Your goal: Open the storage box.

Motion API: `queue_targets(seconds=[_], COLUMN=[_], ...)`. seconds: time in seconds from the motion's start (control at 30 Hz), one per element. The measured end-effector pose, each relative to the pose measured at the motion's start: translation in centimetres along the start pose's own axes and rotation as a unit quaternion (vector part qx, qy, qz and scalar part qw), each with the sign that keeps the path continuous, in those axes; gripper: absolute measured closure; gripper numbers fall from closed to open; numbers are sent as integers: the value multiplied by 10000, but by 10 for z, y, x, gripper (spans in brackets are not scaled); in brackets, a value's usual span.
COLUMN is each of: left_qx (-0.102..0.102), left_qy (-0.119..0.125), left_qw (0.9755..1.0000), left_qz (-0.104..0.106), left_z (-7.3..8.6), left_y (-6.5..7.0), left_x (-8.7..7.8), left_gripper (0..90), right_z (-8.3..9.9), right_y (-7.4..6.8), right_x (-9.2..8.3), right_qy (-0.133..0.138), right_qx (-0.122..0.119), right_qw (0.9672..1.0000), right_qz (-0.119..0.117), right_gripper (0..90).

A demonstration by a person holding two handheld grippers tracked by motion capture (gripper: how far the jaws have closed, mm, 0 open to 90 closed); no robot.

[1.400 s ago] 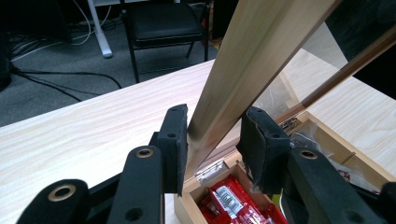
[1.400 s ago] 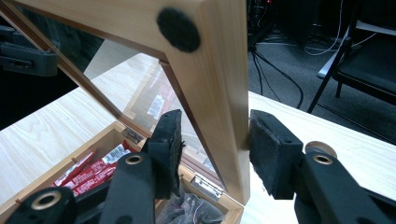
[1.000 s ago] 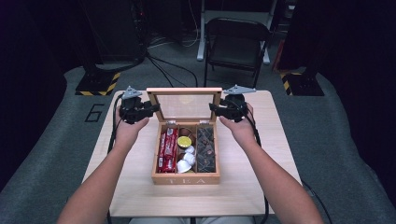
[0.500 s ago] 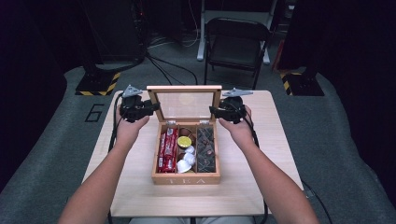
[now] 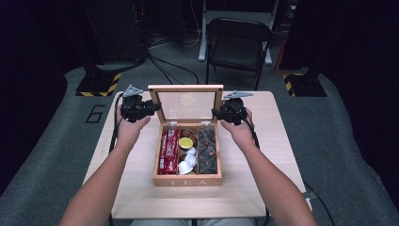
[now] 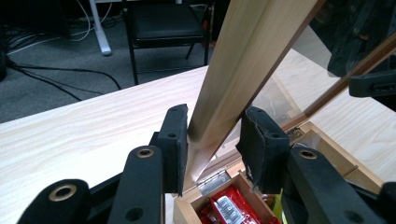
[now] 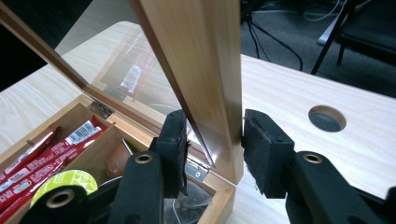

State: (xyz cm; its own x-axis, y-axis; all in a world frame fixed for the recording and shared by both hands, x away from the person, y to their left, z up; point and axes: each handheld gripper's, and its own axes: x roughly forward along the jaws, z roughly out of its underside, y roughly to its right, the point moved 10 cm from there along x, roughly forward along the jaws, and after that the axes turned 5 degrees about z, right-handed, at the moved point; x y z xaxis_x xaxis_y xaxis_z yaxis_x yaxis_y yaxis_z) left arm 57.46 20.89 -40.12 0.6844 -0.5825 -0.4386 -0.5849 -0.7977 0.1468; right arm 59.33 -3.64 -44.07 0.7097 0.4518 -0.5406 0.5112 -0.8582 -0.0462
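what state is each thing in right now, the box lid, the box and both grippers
lid: open, standing upright on its hinges
tea box: open, compartments filled
left gripper: shut on the lid's side frame
right gripper: jaws just closing, shut on the lid's other side frame
chair: empty, behind the table

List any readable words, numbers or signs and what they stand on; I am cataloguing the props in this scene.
"TEA": on the front wall of the wooden box.
"6": on the grey floor mat left of the table.
Print on the red packets in the box's left compartment: too small to read.
White barcode label on one red packet, seen in the right gripper view: blurred, not readable.
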Motion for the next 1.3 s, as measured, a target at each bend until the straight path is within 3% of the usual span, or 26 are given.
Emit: queue_targets(seconds=[0.3, 0.7, 0.97, 1.3], left_qx=[-84, -129, 45, 32], left_qy=[11, -119, -222, -213], left_qw=[9999, 9998, 9997, 9998], left_qz=[59, 48, -11, 24], left_z=[2, 17, 21, 21], left_y=[-2, -7, -9, -9], left_x=[3, 14, 18, 18], left_gripper=[616, 612, 619, 627], right_z=[0, 0, -1, -1], right_y=[0, 1, 0, 0], right_x=[1, 2, 1, 2], right_qy=[-10, -1, -29, 33], right_qx=[-3, -95, -107, -130], right_qw=[10000, 9999, 9999, 9999], right_qz=[48, 98, 110, 105], right_gripper=[619, 627, 629, 620])
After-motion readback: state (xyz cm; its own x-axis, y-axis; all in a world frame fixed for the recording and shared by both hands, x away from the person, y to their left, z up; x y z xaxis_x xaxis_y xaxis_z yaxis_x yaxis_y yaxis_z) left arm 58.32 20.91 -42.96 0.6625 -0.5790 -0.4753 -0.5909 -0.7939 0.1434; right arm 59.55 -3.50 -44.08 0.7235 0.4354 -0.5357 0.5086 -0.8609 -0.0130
